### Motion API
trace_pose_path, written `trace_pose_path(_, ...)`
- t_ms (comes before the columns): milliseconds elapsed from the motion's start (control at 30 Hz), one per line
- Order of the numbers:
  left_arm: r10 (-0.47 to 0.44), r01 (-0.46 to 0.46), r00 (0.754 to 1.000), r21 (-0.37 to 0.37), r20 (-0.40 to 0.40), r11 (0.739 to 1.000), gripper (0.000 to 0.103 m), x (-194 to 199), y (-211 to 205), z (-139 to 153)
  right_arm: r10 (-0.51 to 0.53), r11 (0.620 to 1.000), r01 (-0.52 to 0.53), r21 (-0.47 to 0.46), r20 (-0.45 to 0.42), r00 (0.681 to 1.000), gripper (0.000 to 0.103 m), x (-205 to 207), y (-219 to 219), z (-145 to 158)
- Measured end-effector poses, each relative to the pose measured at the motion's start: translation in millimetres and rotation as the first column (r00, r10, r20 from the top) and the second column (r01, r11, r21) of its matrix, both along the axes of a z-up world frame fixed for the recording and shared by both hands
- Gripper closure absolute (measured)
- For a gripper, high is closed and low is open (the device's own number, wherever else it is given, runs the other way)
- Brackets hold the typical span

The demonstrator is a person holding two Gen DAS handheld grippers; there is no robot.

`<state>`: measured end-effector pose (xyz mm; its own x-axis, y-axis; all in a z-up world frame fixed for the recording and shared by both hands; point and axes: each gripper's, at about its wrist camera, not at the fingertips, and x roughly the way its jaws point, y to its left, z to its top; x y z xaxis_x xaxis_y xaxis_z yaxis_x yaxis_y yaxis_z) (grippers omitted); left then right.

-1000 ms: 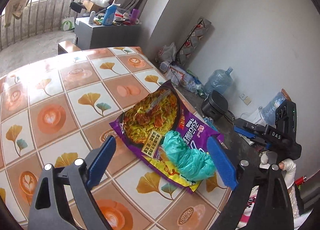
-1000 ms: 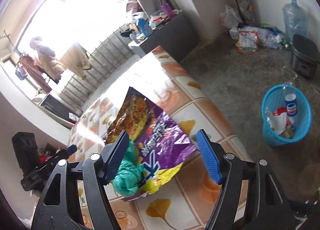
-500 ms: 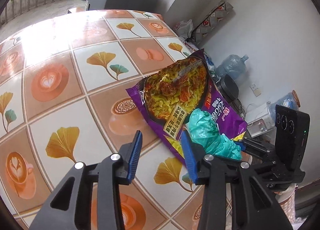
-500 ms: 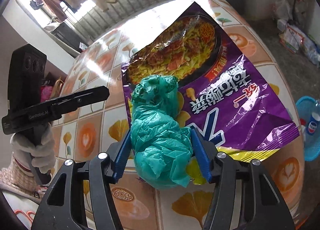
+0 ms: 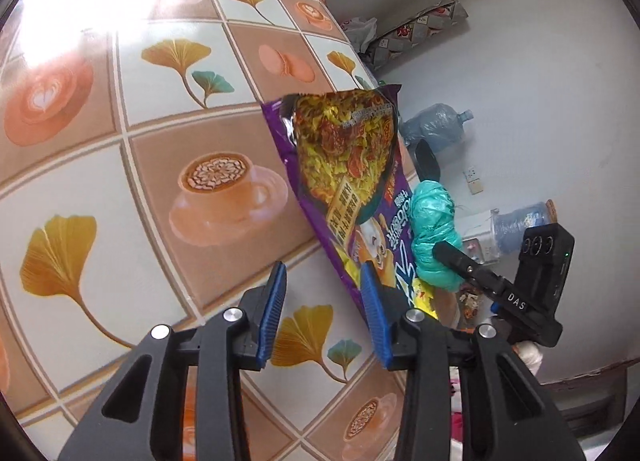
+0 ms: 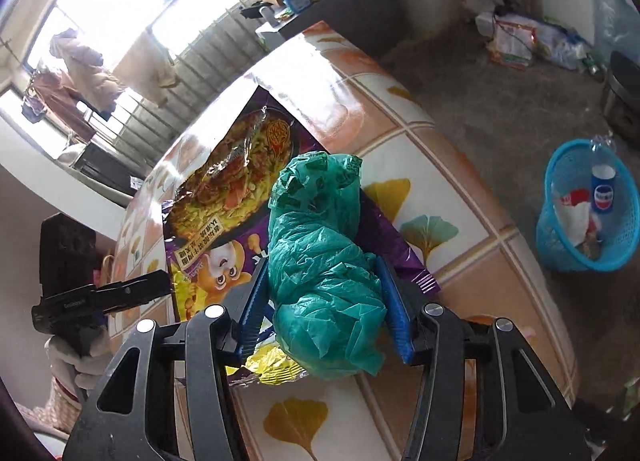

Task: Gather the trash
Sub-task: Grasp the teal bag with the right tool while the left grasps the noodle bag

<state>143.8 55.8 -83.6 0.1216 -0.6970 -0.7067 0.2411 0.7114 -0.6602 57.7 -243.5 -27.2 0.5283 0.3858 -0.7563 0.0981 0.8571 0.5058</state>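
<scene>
1. Left wrist view: the left gripper (image 5: 324,311) hangs over the patterned tablecloth (image 5: 120,165) with its blue pads partly drawn together and nothing between them; its jaws have just been closing. Its right-hand pad sits at the near edge of the purple snack packet (image 5: 352,165), and I cannot tell whether it touches it. The packet rises tilted off the tablecloth, its far end lifted. On the packet's right side, the green plastic bag (image 5: 432,233) is bunched up, with a black finger of the right gripper (image 5: 460,261) against it. Beyond the packet, by the wall, stand two water bottles (image 5: 436,127).

2. Right wrist view: the right gripper (image 6: 326,301) is clenched on the green plastic bag (image 6: 324,257), both blue pads pressed into its crumpled sides; its jaws have just been closing. The bag lies on top of the purple snack packet (image 6: 224,197), which rests on the tablecloth (image 6: 440,197) near the table's edge. Left of the packet, a gloved hand (image 6: 76,357) holds the left gripper (image 6: 152,287), whose tip reaches the packet's left edge. Right of the packet, down on the floor, a blue basket (image 6: 560,245) holds a cola bottle (image 6: 602,191) and wrappers.
</scene>
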Motion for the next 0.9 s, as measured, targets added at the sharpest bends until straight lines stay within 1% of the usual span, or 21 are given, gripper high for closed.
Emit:
trace_pose_path(67,-0.014,0.010,0.999,-0.066,-0.052,0.998,0.066,0.5,-3.2,-5.8,-0.010,1.000,0.010,0.029,0.000,1.000,0.054,-1.0,-4.9,-2.4)
trace_pose_path(133,-0.048,0.031,0.992,-0.147,-0.117,0.989,0.061,0.4,-9.4,-12.5,-0.009,0.999,0.009,0.042,0.004,1.000,0.054,-0.1,-6.2,-2.0)
trace_pose_path(167,-0.063,0.038,0.989,-0.176,-0.135,0.984,0.060,-0.6,-13.3,-14.2,-0.010,0.999,0.009,0.049,0.005,1.000,0.054,-1.0,-8.9,-0.4)
trace_pose_path(200,-0.072,0.045,0.988,-0.187,-0.139,0.981,0.060,-1.1,-17.9,-15.3,-0.011,0.999,0.010,0.053,0.006,1.000,0.054,-0.1,-9.7,0.2)
trace_pose_path(300,-0.060,0.045,0.993,-0.149,-0.101,0.988,0.060,-3.3,-30.2,-12.8,-0.014,0.998,0.013,0.062,0.013,1.000,0.054,-0.2,-12.8,-1.3)
trace_pose_path(367,-0.052,0.047,0.998,-0.094,-0.047,0.994,0.061,-3.5,-39.5,-6.7,-0.018,0.997,0.017,0.073,0.014,1.000,0.054,0.4,-14.5,-3.3)
trace_pose_path(433,-0.065,0.065,0.997,-0.001,0.029,0.998,0.066,-2.6,-54.3,1.2,-0.021,0.997,0.020,0.078,0.015,1.000,0.054,-1.2,-15.5,-4.2)
trace_pose_path(500,-0.089,0.081,0.992,0.084,0.092,0.993,0.080,-6.2,-66.4,6.9,-0.022,0.997,0.021,0.071,0.013,1.000,0.054,-2.9,-14.5,-3.9)
trace_pose_path(567,-0.116,0.090,0.979,0.158,0.165,0.983,0.086,-11.1,-70.6,11.8,-0.022,0.998,0.022,0.061,0.007,1.000,0.054,-4.9,-11.7,-3.2)
trace_pose_path(600,-0.130,0.092,0.971,0.190,0.199,0.977,0.095,-14.4,-73.3,14.1,-0.020,0.998,0.020,0.058,0.002,1.000,0.054,-6.1,-9.8,-2.6)
trace_pose_path(667,-0.158,0.103,0.959,0.229,0.235,0.968,0.099,-20.5,-74.8,17.5,-0.012,0.998,0.013,0.065,-0.011,1.000,0.054,-9.3,-6.0,-2.4)
trace_pose_path(733,-0.192,0.129,0.951,0.255,0.242,0.958,0.101,-25.9,-73.8,21.9,-0.001,0.998,0.002,0.067,-0.026,1.000,0.054,-14.4,-0.5,-1.9)
trace_pose_path(767,-0.214,0.141,0.943,0.276,0.253,0.951,0.102,-29.7,-72.5,25.5,0.009,0.997,-0.006,0.072,-0.036,0.999,0.054,-17.6,2.5,-1.3)
trace_pose_path(800,-0.245,0.154,0.930,0.314,0.274,0.937,0.102,-34.8,-71.5,29.7,0.021,0.997,-0.017,0.075,-0.045,0.999,0.054,-21.0,6.2,-0.7)
trace_pose_path(833,-0.283,0.169,0.912,0.359,0.296,0.918,0.102,-40.6,-70.2,33.9,0.034,0.997,-0.031,0.071,-0.050,0.998,0.054,-24.8,10.4,0.7)
trace_pose_path(900,-0.357,0.183,0.876,0.460,0.324,0.869,0.102,-53.2,-63.6,34.8,0.050,0.998,-0.048,0.044,-0.044,0.998,0.054,-32.4,17.8,5.9)
